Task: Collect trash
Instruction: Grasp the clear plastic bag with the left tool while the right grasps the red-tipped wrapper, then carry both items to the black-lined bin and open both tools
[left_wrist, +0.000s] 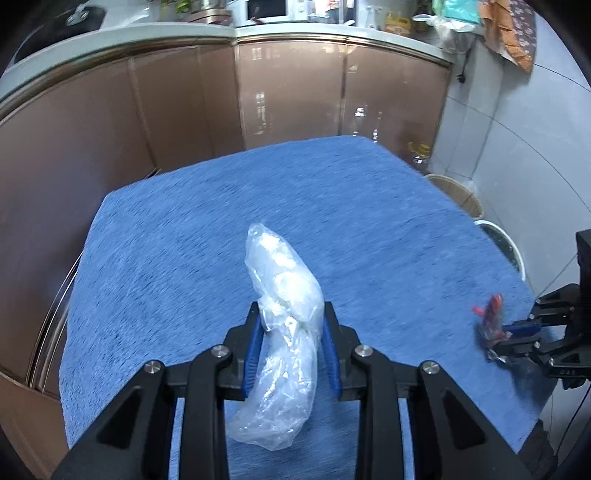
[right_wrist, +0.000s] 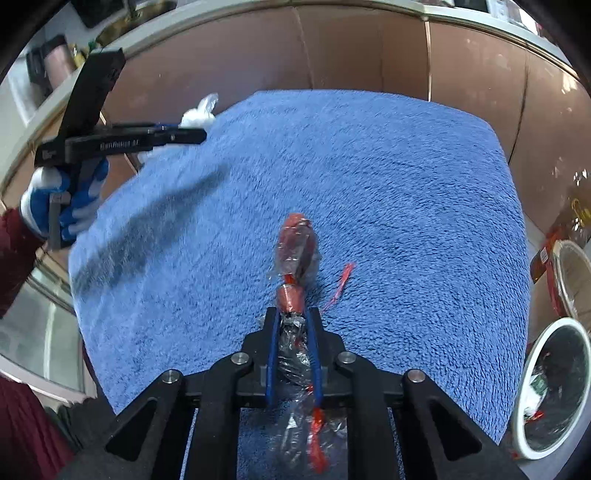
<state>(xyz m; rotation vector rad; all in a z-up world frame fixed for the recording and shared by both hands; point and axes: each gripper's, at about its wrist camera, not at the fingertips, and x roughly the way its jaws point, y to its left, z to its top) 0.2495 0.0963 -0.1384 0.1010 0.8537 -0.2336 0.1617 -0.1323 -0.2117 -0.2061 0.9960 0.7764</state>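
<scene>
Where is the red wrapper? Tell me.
The red wrapper is clamped in the right tool, over the blue towel near its right edge, close to the white bin.

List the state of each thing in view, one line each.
left gripper: shut on the clear plastic bag.
clear plastic bag: crumpled, held above the cloth.
right gripper: shut on the red wrapper.
red wrapper: crinkled, pinched between the jaws.
blue cloth: spread flat.
white bin: open, trash inside.
</scene>
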